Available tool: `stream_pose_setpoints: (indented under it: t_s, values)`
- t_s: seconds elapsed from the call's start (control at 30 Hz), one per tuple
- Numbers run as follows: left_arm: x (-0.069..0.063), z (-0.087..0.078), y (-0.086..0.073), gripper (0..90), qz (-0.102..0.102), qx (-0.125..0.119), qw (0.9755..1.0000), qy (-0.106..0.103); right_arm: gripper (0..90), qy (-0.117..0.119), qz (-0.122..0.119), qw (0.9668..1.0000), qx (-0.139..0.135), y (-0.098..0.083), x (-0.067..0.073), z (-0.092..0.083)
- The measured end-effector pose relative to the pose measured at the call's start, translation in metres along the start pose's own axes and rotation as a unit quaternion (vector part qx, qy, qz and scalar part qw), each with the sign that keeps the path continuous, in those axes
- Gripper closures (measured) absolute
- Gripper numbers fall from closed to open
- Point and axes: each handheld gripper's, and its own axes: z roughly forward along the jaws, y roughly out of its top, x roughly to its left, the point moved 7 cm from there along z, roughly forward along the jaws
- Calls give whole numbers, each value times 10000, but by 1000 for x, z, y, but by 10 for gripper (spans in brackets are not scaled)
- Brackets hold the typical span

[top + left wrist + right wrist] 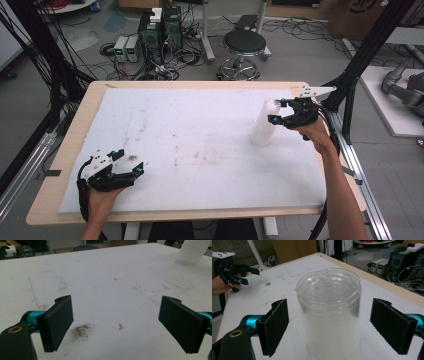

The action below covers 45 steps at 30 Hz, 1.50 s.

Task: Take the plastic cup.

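Cups, a tall upside-down stack of translucent white plastic cups, stand at the right of centre in the high view, on the stained white foam sheet that covers the wooden table. I have the right gripper up beside the top of that stack. In the right gripper view the stack rises between my two black jaws, which are spread wide with clear space on both sides; they touch nothing and hold nothing.

I judge the step in hand to be taking hold of the topmost cup. To do it well I want to keep the stack centred between the jaws, close evenly so that neither pad shoves the column sideways, and squeeze lightly, since thin plastic will likely buckle. Gripping high, near the closed end, should take fewer cups with it.

My left gripper sits at the lower left of the high view, low over the sheet, jaws wide apart and empty. It also shows at the upper left of the right gripper view. It is well apart from the stack, so it cannot steady the base from there.
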Motion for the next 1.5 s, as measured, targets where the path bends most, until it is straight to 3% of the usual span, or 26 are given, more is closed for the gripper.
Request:
stream_pose_setpoints:
  t_s: [0.33, 0.63, 0.87, 1.13, 1.23, 1.5]
  values:
    - [0, 0, 0, 125, 16, 11, 10000, -5, 150, -97, 22, 9999, 111, -3, -2, 11]
    - [0, 0, 0, 125, 10, 10, 10000, -11, 156, -127, 157, 9998, -35, -9, -3, 15]
    - [0, 0, 0, 125, 11, 1, 10000, -9, 239, -152, 83, 9998, -59, -7, -3, 15]
    - [0, 0, 0, 125, 11, 5, 10000, -16, 279, -185, 108, 9997, -86, -9, -3, 13]
    - [0, 0, 0, 125, 15, 5, 10000, -11, 304, -219, -6, 9997, -113, -8, -2, 13]
    - [0, 0, 0, 125, 15, -3, 10000, -18, 339, -273, -37, 9996, -105, -6, 0, 13]
